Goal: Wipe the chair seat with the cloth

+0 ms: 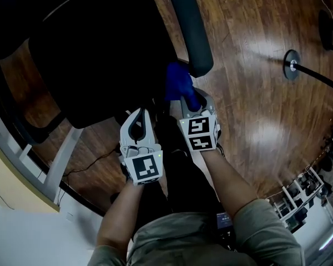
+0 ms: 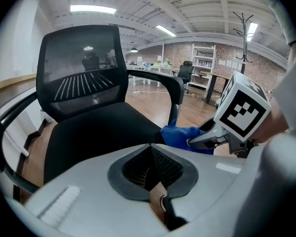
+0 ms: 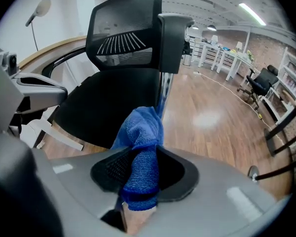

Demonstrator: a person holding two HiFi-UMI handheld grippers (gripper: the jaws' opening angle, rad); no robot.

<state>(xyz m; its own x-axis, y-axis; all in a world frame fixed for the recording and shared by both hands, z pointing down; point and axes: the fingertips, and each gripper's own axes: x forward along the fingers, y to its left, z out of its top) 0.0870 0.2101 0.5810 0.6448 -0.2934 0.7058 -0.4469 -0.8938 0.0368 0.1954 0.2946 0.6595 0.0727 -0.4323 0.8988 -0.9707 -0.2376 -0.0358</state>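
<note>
Blue cloth (image 1: 176, 81) clamped in right tool (image 1: 190, 100), just beside chair seat (image 1: 100, 65)
Press it flat, sweep evenly; left tool (image 1: 139, 121) has jaws together, empty

Grey tools (image 1: 137, 119) (image 1: 191, 101), marker cubes (image 1: 144, 168), olive sleeves (image 1: 266, 226)

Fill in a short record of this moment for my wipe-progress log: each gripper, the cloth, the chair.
left gripper: jaws together, nothing between them, near the seat's front edge
right gripper: shut on the cloth
cloth: blue, bunched, at the seat's edge near the armrest; contact with the seat unclear
chair seat: black, wiping not visibly under way
</note>
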